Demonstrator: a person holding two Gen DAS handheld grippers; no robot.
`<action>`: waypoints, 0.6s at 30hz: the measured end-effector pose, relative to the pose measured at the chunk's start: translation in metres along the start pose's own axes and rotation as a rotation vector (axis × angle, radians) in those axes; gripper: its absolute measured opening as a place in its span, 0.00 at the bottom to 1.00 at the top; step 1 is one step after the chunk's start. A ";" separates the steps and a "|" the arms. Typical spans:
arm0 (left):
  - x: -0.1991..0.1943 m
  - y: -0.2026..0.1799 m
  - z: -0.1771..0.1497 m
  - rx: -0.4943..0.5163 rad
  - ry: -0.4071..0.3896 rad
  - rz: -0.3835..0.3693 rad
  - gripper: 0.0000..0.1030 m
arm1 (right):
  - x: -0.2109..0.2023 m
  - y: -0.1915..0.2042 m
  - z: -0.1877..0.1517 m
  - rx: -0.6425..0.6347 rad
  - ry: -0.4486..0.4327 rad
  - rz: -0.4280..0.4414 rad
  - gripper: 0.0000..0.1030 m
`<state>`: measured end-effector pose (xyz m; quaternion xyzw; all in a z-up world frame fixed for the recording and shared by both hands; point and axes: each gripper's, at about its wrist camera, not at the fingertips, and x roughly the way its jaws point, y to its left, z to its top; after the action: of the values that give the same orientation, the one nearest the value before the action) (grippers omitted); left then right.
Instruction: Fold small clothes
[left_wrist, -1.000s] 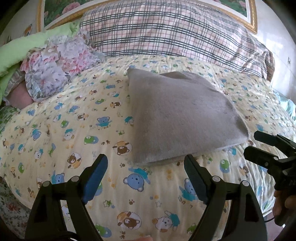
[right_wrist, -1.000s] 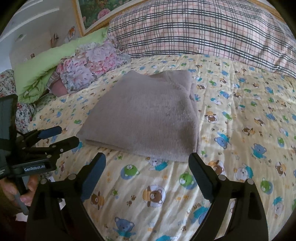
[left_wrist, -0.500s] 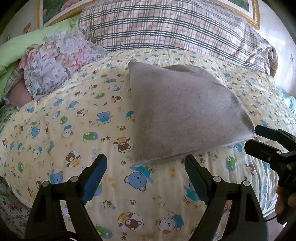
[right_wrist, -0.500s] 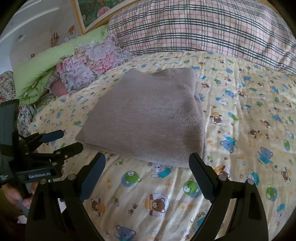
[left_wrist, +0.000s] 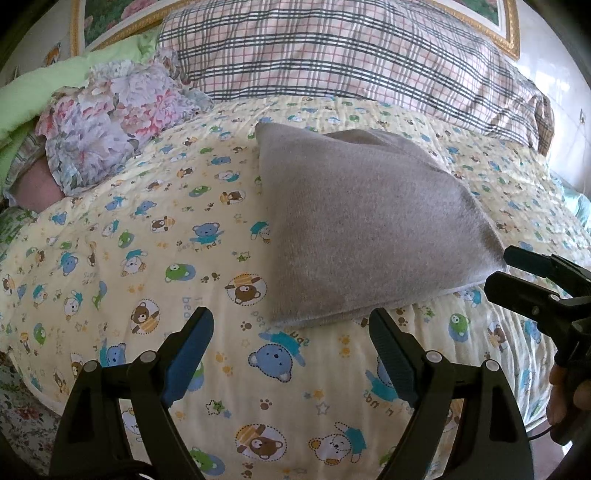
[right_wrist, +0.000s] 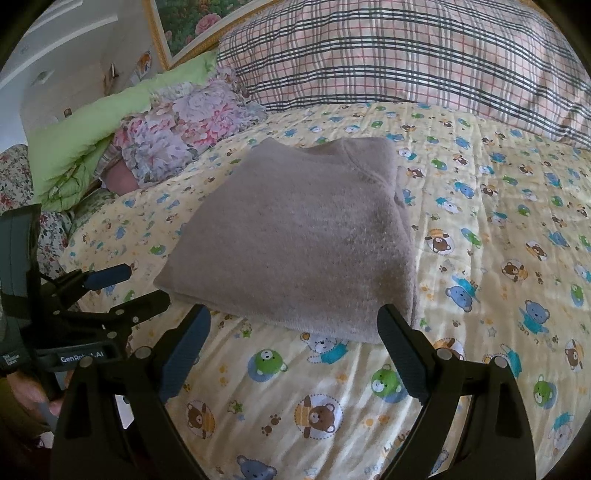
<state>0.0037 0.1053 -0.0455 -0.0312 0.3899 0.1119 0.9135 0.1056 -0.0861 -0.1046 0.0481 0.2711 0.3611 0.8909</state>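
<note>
A grey folded garment (left_wrist: 362, 225) lies flat on the yellow bear-print bedspread (left_wrist: 147, 258); it also shows in the right wrist view (right_wrist: 299, 240). My left gripper (left_wrist: 291, 321) is open and empty, just short of the garment's near edge. My right gripper (right_wrist: 293, 321) is open and empty at the garment's near edge. Each gripper shows in the other's view: the right one (left_wrist: 517, 269) at the garment's right corner, the left one (right_wrist: 144, 288) at its left corner.
A plaid pillow (left_wrist: 332, 51) lies across the head of the bed. A floral ruffled cloth (left_wrist: 107, 122) and a green cover (right_wrist: 92, 125) sit at the far left. A framed picture (right_wrist: 192, 22) hangs behind. The bed's edge is near me.
Both grippers have moved a little closer to the garment's near edge. Both stay open. The garment has not moved.
</note>
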 end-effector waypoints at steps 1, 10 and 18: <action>0.000 0.000 0.000 0.000 0.001 0.000 0.84 | 0.000 0.000 0.001 0.000 -0.001 0.000 0.89; 0.001 0.000 0.000 0.003 0.002 -0.007 0.84 | 0.000 0.001 0.002 0.001 0.001 0.001 0.89; 0.000 0.000 0.000 -0.002 0.005 -0.007 0.84 | 0.000 0.000 0.002 0.001 0.001 0.003 0.89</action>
<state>0.0041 0.1058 -0.0457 -0.0336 0.3921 0.1091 0.9128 0.1069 -0.0854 -0.1026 0.0487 0.2716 0.3625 0.8902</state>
